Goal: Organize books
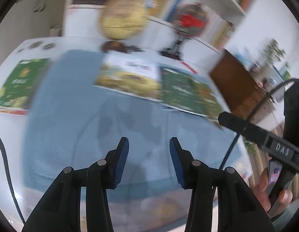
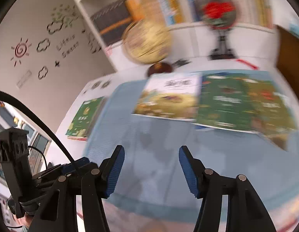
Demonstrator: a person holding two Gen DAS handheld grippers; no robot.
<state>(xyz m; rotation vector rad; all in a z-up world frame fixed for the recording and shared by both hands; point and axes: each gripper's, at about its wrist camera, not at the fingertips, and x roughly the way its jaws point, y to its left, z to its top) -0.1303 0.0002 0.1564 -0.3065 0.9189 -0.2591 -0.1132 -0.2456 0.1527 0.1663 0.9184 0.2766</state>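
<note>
White bookshelf (image 2: 188, 27), decal-covered wall (image 2: 43, 44) (sun, clouds), white table (image 1: 12, 123)

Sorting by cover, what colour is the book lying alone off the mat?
Mostly green, the book shows best in the right wrist view.

Three books flat, covers up, all blurred. Green book (image 2: 84, 118) on white counter (image 2: 72, 116), left of blue mat (image 2: 168, 154), edge touching or overlapping it. White-and-yellow book (image 2: 168, 98) and large dark green book (image 2: 244, 104) side by side on mat, edges touching.
</note>
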